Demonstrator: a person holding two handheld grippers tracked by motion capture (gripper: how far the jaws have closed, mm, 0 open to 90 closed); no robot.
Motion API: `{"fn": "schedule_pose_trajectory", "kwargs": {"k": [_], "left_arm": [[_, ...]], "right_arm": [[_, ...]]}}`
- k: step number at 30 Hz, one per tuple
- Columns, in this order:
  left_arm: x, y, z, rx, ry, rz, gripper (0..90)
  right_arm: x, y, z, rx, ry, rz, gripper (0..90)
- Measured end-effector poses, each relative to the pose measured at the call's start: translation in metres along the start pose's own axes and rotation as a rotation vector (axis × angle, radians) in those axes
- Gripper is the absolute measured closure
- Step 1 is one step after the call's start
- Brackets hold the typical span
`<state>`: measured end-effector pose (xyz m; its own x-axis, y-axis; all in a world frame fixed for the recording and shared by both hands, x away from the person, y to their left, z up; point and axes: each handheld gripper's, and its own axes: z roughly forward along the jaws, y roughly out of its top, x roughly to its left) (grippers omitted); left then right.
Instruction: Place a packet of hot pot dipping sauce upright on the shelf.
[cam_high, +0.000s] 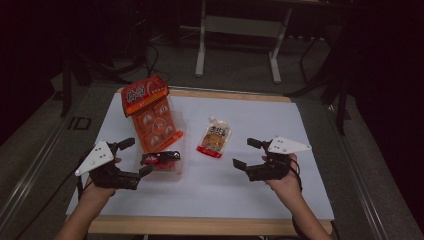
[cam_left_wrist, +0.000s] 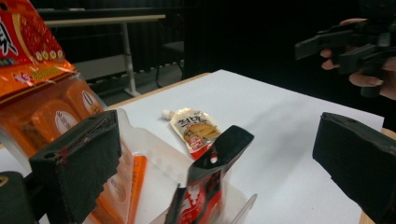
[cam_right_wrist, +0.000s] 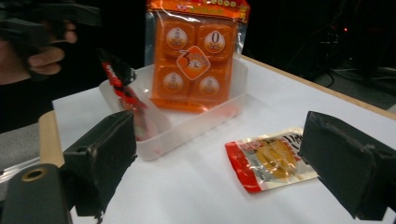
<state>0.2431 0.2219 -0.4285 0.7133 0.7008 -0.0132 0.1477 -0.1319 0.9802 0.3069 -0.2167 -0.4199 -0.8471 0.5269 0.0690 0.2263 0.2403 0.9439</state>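
Spouted pouch (cam_high: 214, 137), yellow with a red bottom, lies flat between both grippers' wide-open, empty fingers (cam_high: 240, 163)

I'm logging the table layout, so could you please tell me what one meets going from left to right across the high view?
Left gripper → orange snack pack standing in the clear plastic tray → small spouted pouch lying on the white table → right gripper.

Orange snack pack (cam_high: 152, 116) in clear tray (cam_high: 176, 169)
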Motion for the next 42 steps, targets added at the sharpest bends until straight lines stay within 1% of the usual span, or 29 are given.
{"fn": "schedule_pose_trajectory", "kwargs": {"k": [1, 2, 3, 4, 6, 7, 8, 9, 10, 11, 13, 14, 17, 18, 20, 21, 23, 24, 25, 26, 27, 29, 31, 35, 37, 39, 41, 42], "left_arm": [[0.0, 0.0, 0.0, 0.0, 0.0, 0.0, 1.7], [-0.004, 0.001, -0.001, -0.002, -0.002, 0.001, 1.7], [-0.007, 0.002, -0.002, -0.007, -0.002, 0.005, 1.7], [-0.009, 0.002, -0.003, -0.011, -0.003, 0.009, 1.7], [-0.015, 0.004, -0.004, -0.013, 0.007, 0.022, 1.7], [-0.018, 0.004, -0.005, -0.02, 0.003, 0.024, 1.7], [-0.021, 0.005, -0.006, -0.018, 0.009, 0.028, 1.7], [-0.025, 0.006, -0.006, -0.019, 0.021, 0.039, 1.7], [-0.029, 0.006, -0.006, -0.021, 0.024, 0.048, 1.7], [-0.033, 0.007, -0.007, -0.017, 0.022, 0.052, 1.7], [-0.042, 0.006, -0.007, -0.014, 0.016, 0.067, 1.7], [-0.045, 0.006, -0.008, -0.016, 0.012, 0.073, 1.7], [-0.055, 0.004, -0.008, -0.021, -0.009, 0.072, 1.7], [-0.058, 0.002, -0.008, -0.021, -0.016, 0.068, 1.7], [-0.064, -0.002, -0.007, -0.024, -0.043, 0.053, 1.7], [-0.067, -0.005, -0.006, -0.018, -0.048, 0.056, 1.7], [-0.072, -0.011, -0.004, -0.014, -0.067, 0.049, 1.7], [-0.074, -0.014, -0.004, -0.011, -0.071, 0.043, 1.7], [-0.074, -0.014, -0.004, -0.011, -0.071, 0.043, 1.7], [-0.079, -0.021, -0.002, -0.005, -0.076, 0.037, 1.7], [-0.081, -0.025, -0.001, -0.003, -0.074, 0.037, 1.7], [-0.085, -0.032, 0.0, 0.001, -0.075, 0.026, 1.7], [-0.087, -0.039, 0.002, 0.024, -0.083, 0.02, 1.7], [-0.091, -0.048, 0.004, 0.044, -0.083, 0.033, 1.7], [-0.092, -0.051, 0.005, 0.043, -0.075, 0.049, 1.7], [-0.092, -0.054, 0.005, 0.036, -0.064, 0.055, 1.7], [-0.091, -0.057, 0.005, 0.021, -0.05, 0.052, 1.7], [-0.091, -0.058, 0.006, 0.02, -0.044, 0.052, 1.7]], "right_arm": [[0.0, 0.0, 0.0, 0.0, 0.0, 0.0, 10.7], [-0.001, 0.001, 0.002, 0.007, -0.009, 0.002, 10.9], [-0.004, 0.002, 0.006, 0.016, -0.021, -0.009, 14.2], [-0.006, 0.002, 0.008, 0.019, -0.026, -0.012, 14.2], [-0.01, 0.003, 0.012, 0.026, -0.033, -0.018, 15.1], [-0.012, 0.003, 0.015, 0.029, -0.04, -0.019, 16.0], [-0.015, 0.003, 0.017, 0.031, -0.046, -0.023, 16.1], [-0.017, 0.003, 0.019, 0.033, -0.049, -0.023, 16.2], [-0.02, 0.004, 0.022, 0.04, -0.051, -0.02, 18.8], [-0.023, 0.003, 0.024, 0.047, -0.057, -0.017, 21.4], [-0.029, 0.004, 0.027, 0.053, -0.062, -0.008, 21.5], [-0.032, 0.004, 0.03, 0.064, -0.071, -0.007, 21.5], [-0.039, 0.004, 0.034, 0.071, -0.084, 0.001, 22.7], [-0.041, 0.005, 0.036, 0.073, -0.088, 0.004, 22.8], [-0.046, 0.005, 0.039, 0.075, -0.097, 0.01, 25.0], [-0.049, 0.005, 0.041, 0.07, -0.101, 0.012, 25.4], [-0.054, 0.005, 0.044, 0.072, -0.115, 0.015, 25.5], [-0.056, 0.005, 0.046, 0.077, -0.122, 0.015, 25.5], [-0.056, 0.005, 0.046, 0.077, -0.122, 0.015, 25.5], [-0.059, 0.004, 0.048, 0.082, -0.132, 0.016, 25.5], [-0.064, 0.004, 0.052, 0.093, -0.138, 0.016, 27.7], [-0.067, 0.005, 0.056, 0.098, -0.147, 0.013, 29.9], [-0.071, 0.005, 0.06, 0.103, -0.147, 0.016, 31.9], [-0.077, 0.004, 0.071, 0.122, -0.154, 0.02, 33.6], [-0.081, 0.003, 0.076, 0.132, -0.157, 0.024, 34.9], [-0.086, 0.001, 0.08, 0.14, -0.163, 0.033, 37.5], [-0.091, -0.001, 0.085, 0.146, -0.167, 0.041, 39.2], [-0.093, -0.002, 0.086, 0.151, -0.169, 0.047, 41.3]]}}
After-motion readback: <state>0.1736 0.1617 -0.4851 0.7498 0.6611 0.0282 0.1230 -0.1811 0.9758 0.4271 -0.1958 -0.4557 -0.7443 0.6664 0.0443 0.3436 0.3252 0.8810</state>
